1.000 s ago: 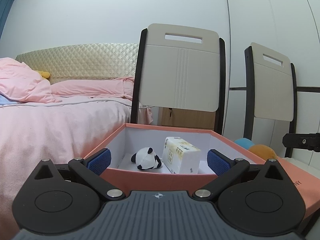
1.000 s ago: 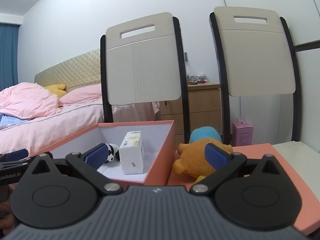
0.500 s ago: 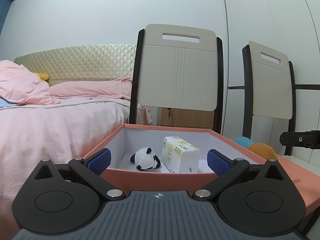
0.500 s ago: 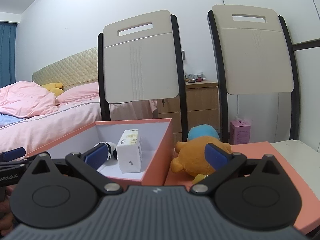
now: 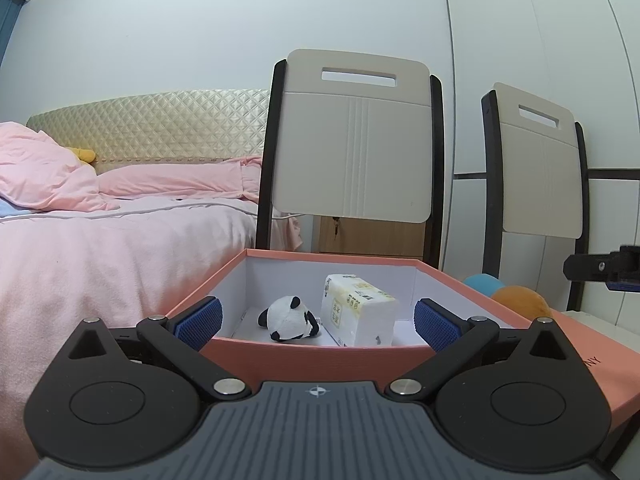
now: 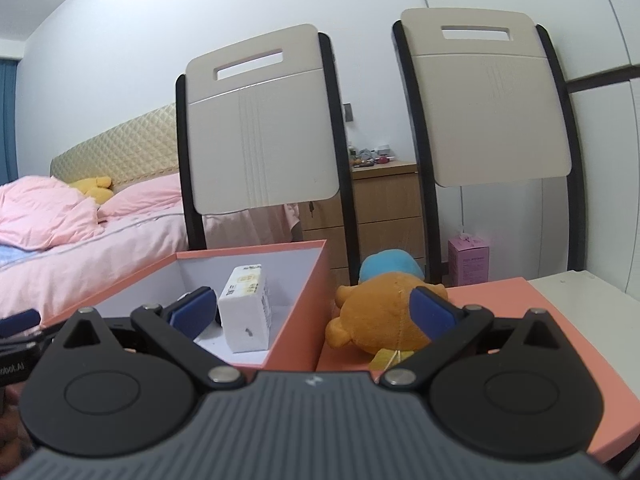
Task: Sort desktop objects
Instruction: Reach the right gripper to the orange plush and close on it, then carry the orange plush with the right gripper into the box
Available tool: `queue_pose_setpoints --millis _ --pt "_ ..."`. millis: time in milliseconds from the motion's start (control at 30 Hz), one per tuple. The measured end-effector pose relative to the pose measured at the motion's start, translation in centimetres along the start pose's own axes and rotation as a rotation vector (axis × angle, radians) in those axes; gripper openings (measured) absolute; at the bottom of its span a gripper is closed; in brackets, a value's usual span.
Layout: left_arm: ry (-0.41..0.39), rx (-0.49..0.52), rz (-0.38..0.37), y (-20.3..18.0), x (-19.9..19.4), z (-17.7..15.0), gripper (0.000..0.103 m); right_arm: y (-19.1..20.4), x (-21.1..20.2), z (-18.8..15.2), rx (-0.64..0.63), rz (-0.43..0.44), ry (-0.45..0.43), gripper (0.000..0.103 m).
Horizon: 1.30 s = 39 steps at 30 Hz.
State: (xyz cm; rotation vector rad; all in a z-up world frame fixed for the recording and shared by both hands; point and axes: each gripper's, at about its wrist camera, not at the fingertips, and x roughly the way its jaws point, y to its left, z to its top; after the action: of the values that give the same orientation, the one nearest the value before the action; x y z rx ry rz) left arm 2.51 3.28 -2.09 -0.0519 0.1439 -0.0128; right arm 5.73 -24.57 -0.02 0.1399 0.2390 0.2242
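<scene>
An open salmon box (image 5: 304, 354) holds a panda plush (image 5: 286, 319) and a white tissue pack (image 5: 358, 310). My left gripper (image 5: 316, 322) is open and empty, just in front of the box's near wall. In the right wrist view the box (image 6: 304, 308) and tissue pack (image 6: 246, 312) sit left. An orange plush (image 6: 376, 320) and a blue plush (image 6: 390, 266) lie on the salmon lid (image 6: 532, 344). My right gripper (image 6: 312, 312) is open and empty, close before the orange plush. The orange plush (image 5: 518, 300) also shows in the left wrist view.
Two beige chair backs (image 6: 260, 128) (image 6: 486, 100) stand behind the table. A bed with pink covers (image 5: 100, 248) is at the left. A wooden dresser (image 6: 384, 216) and a small pink box (image 6: 468, 256) stand behind. White table surface (image 6: 580, 292) shows at right.
Both views shifted slightly: the right gripper edged closer to the orange plush and box. The left gripper stayed before the box. Both stayed open.
</scene>
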Motion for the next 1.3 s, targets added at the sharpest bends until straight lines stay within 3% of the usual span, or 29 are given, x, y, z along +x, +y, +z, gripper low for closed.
queue_pose_setpoints --millis 167,300,400,600,767,1033,1200,1267,1300 --pt "-0.002 -0.009 -0.001 0.1 0.0 0.1 0.103 -1.0 1.2 1.6 0.023 0.007 0.030 0.103" --pt "-0.005 -0.013 -0.003 0.1 -0.2 0.2 0.103 -2.0 3.9 3.7 -0.007 -0.026 0.042 0.103" --pt "-0.003 -0.002 -0.007 -0.2 -0.2 0.1 0.103 -3.6 6.9 4.7 0.058 -0.059 0.082 0.103" --pt "0.002 0.000 -0.006 -0.1 0.0 0.0 0.103 -6.2 12.1 3.1 0.115 -0.103 0.182 0.103" --pt "0.006 0.003 -0.005 -0.2 0.1 0.0 0.103 -7.3 14.1 1.6 0.143 -0.131 0.231 0.102" --pt "0.010 -0.006 -0.009 0.1 0.1 0.0 0.103 -6.5 15.7 0.6 0.016 -0.078 0.251 0.103" --pt "0.008 -0.006 -0.013 0.0 0.0 0.0 0.103 -5.5 16.8 -0.5 -0.074 -0.094 0.288 0.102" --pt "0.008 -0.002 -0.013 0.0 0.0 -0.1 0.103 -5.5 17.0 -0.4 -0.072 -0.098 0.298 0.096" --pt "0.007 0.000 -0.013 -0.1 0.0 -0.1 0.103 -5.6 17.0 -0.4 -0.070 -0.100 0.303 0.088"
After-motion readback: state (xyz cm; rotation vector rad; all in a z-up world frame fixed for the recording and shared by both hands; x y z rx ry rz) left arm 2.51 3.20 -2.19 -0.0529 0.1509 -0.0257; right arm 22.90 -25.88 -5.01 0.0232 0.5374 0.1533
